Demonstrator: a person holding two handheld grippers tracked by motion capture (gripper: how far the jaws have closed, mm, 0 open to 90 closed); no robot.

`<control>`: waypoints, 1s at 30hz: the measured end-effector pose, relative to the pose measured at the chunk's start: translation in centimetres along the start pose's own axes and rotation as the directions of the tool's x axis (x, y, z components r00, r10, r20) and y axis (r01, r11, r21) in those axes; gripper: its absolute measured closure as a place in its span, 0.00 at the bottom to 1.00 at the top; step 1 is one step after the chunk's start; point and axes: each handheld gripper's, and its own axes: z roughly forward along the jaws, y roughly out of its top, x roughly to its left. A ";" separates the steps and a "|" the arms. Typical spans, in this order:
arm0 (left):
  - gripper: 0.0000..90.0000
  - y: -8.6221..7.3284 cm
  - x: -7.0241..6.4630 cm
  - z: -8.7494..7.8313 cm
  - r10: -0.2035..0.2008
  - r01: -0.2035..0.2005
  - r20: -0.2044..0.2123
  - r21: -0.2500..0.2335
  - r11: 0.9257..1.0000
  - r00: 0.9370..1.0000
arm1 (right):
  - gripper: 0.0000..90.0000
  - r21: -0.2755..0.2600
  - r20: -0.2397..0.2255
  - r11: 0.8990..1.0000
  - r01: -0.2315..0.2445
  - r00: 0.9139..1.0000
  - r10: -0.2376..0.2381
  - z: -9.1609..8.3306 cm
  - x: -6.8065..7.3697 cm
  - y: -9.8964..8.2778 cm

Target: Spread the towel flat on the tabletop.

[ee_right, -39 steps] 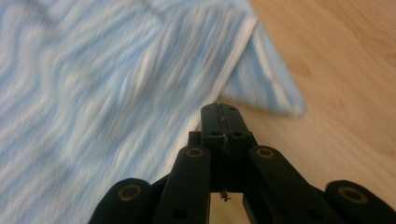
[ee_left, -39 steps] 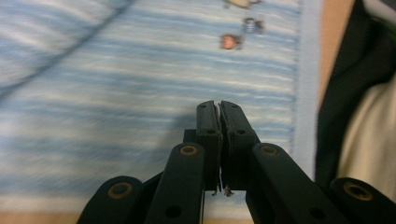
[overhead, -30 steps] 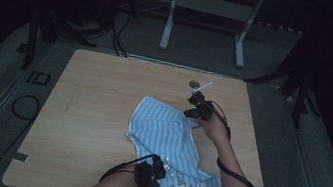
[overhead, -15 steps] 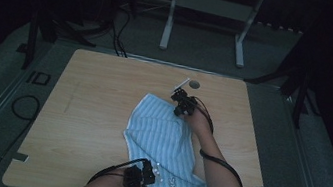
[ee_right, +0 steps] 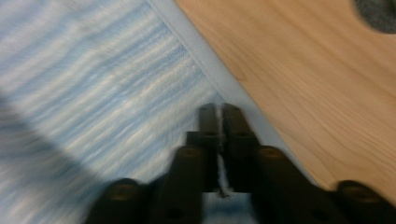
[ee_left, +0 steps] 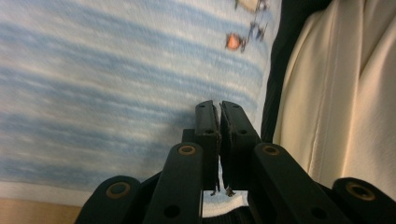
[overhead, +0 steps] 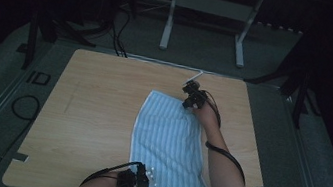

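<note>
High view shows one blue-and-white striped towel [overhead: 168, 147] spread on the wooden table [overhead: 95, 112], its long axis running from the person's near edge away toward the far right, where the table's far edge lies just beyond its end. Two grippers sit at opposite ends of that axis. The right gripper [overhead: 193, 99] is at the far right corner of the towel, and in the right gripper view its jaws are pressed together with a sliver of the towel's pale hem [ee_right: 243, 100] caught between them, bare wood just beside. The left gripper [overhead: 135, 186] is at the near left edge, and the left gripper view shows its jaws likewise closed with cloth pinched in the seam, the stripes stretching away ahead and a small orange embroidered motif [ee_left: 233, 42] near the towel's end; a cream garment [ee_left: 341, 93] of the person lies alongside. The cloth therefore lies between the two claws, each gripping an end. I judge that any coming move, whether straightening or folding, depends on keeping both ends held along this axis. One small round grey hole [ee_right: 378, 11] marks the tabletop close to the right gripper.
</note>
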 end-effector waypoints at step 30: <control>0.92 1.5 1.4 0.5 -0.019 0.020 0.008 -0.035 0.999 1.000 | 1.00 0.067 0.018 0.997 -0.045 0.999 0.044 0.6 -1.7 -0.5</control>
